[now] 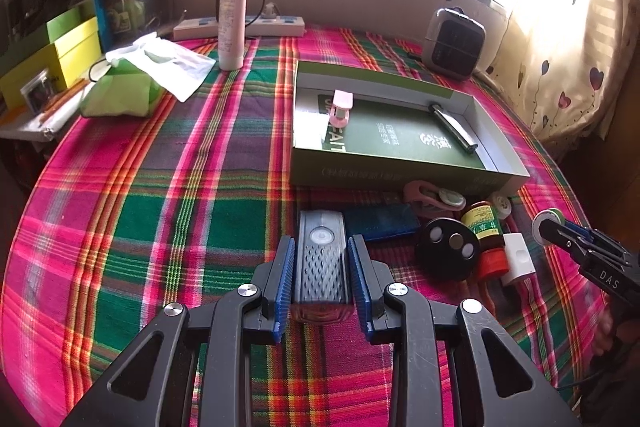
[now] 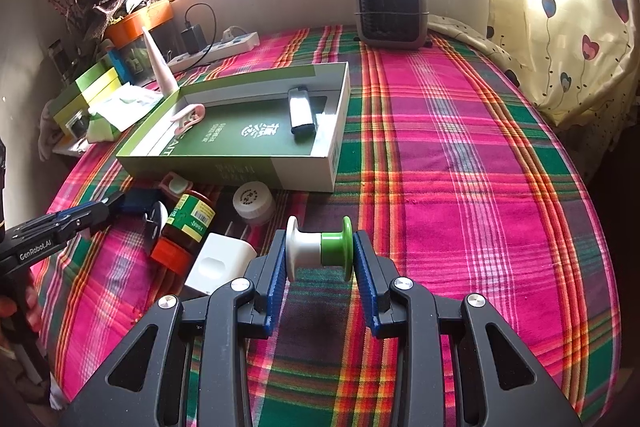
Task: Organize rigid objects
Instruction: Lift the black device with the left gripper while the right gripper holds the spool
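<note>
The rigid objects are split between two places: a pink clip (image 1: pixel 341 109) and a silver lighter (image 1: pixel 452 125) already lie inside the open green box (image 1: pixel 400 175), while the rest are heaped on the plaid worktop (image 1: pixel 160 227) just in front of it. Two more are held. The left tongs (image 1: pixel 320 267) are clamped on a grey remote-like device (image 1: pixel 323 259), its long sides pressed by the blue pads. The right tongs (image 2: pixel 320 255) are clamped on a white-and-green spool (image 2: pixel 320 247), gripped end to end across its two flanges and held clear of the cloth.

The step in hand is judged to be the carrying of picked items to the box, with both items grasped and neither yet delivered. Left in the heap are a brown bottle with an orange cap (image 2: pixel 186 227), a white plug block (image 2: pixel 222 263), a white jar (image 2: pixel 252 205), a black round fob (image 1: pixel 448 249) and a blue flat case (image 1: pixel 380 223).

The next move would call for each held item to be lifted over the box's near wall and lowered onto a bare part of the floor, clear of the clip and the lighter, before the pads are parted. The spool is likely to roll if set down on its side, so it is better stood on a flange.
</note>
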`<state>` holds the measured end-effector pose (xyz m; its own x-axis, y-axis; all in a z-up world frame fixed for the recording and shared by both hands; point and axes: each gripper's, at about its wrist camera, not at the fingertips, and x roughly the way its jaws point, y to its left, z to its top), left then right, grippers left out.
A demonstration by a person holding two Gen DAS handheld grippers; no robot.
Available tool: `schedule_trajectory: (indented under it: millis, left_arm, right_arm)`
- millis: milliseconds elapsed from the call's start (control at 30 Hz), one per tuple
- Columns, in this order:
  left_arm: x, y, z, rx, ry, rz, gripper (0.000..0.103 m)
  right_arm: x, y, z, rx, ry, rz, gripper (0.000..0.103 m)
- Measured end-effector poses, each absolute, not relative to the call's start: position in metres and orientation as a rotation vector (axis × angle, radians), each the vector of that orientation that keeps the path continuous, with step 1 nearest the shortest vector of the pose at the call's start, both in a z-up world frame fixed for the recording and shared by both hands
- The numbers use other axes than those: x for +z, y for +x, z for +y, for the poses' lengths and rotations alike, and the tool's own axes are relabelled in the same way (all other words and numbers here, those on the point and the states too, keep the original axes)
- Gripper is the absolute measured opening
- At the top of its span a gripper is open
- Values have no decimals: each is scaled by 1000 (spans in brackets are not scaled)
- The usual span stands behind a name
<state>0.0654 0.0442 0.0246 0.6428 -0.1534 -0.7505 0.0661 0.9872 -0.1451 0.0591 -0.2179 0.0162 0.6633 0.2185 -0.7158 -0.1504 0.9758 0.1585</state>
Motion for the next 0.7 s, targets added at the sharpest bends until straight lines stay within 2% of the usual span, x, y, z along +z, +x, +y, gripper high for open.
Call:
schedule_trajectory:
  millis: [67,367,533,600,700]
  left_arm:
    - [26,65,45,-126,-108,860,23]
    - [24,63,44,-149,-111,862,23]
    - [21,65,42,-157,-113,873,28]
    - [19,67,40,-154,-100,877,34]
    - [14,69,36,-149,-88,898,37]
  right_arm:
    - [18,58,-217,212,91,816,33]
    - [19,57,-215,216,90,812,33]
    - [19,57,-215,216,92,809,33]
    - [18,58,-215,216,94,811,33]
    - [18,57,-214,217,97,812,33]
